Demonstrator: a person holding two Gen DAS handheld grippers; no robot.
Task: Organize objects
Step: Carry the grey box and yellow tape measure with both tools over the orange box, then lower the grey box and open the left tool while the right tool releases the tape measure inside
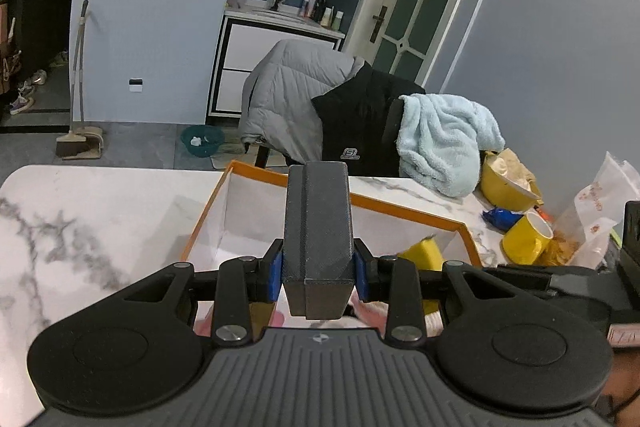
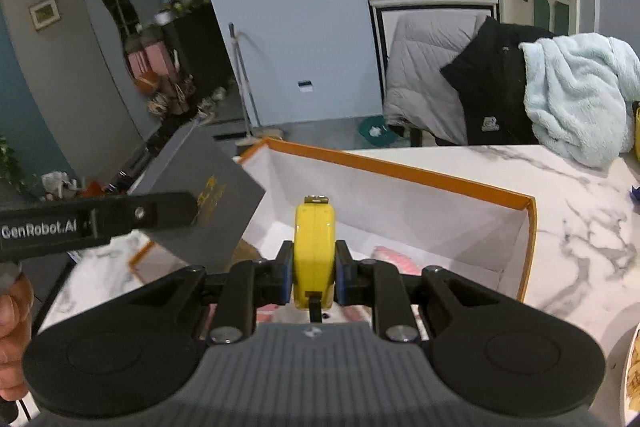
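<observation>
The right gripper (image 2: 314,281) has its jaws clamped flat on a yellow tape measure (image 2: 314,251): rigid, probably slick plastic, best held across its broad faces. The left gripper (image 1: 318,275) pinches a stiff grey box (image 1: 318,223). Both hang above the orange-rimmed box (image 2: 400,171) on the marble tabletop (image 2: 580,227).

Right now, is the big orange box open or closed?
Open. The orange box has no lid on top; its white inside shows, with something pink lying in it.

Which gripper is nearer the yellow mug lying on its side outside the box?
Right. The right gripper sits just beside the yellow mug; the left gripper, holding a gray box, is over the orange box.
</observation>
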